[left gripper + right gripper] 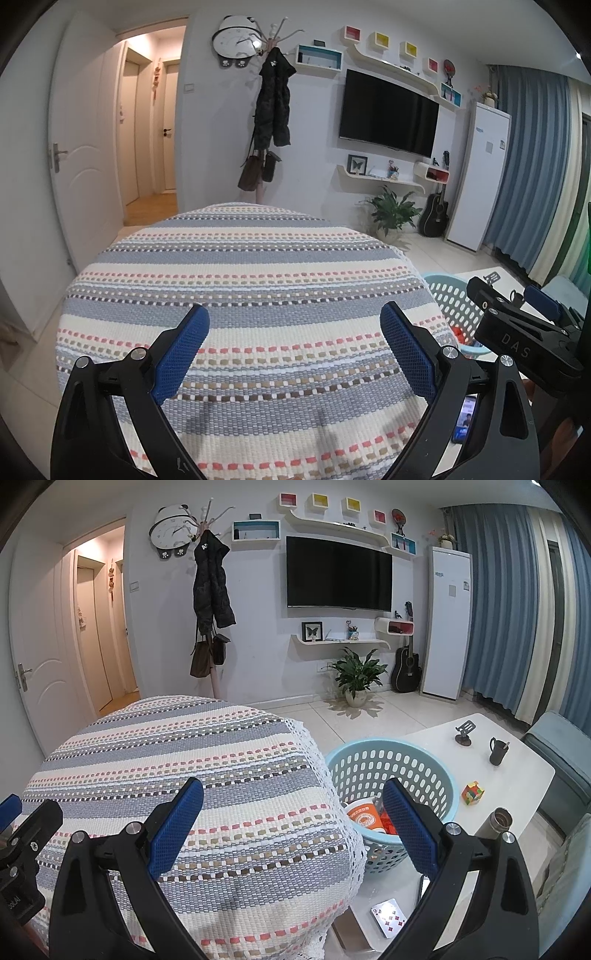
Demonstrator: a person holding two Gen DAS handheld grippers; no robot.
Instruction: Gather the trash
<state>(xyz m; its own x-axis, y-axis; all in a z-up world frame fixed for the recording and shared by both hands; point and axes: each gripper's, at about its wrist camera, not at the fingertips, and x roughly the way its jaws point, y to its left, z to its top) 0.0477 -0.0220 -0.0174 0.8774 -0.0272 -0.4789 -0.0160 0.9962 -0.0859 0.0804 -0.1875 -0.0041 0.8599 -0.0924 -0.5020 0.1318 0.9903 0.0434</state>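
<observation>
Black grippers, blue mesh pads, silver screws, "DAS" mark.

Striped woven cloth fills the middle: bands of grey-blue and cream, dotted rows of pink, tan and brown, white lace at its edge. At three o'clock of it, a pale blue basket with an orange and white cup inside. The bench is white, carrying a many-coloured cube. Both hand-held grippers are black with blue mesh-textured pads. Blue curtains at two o'clock.
</observation>
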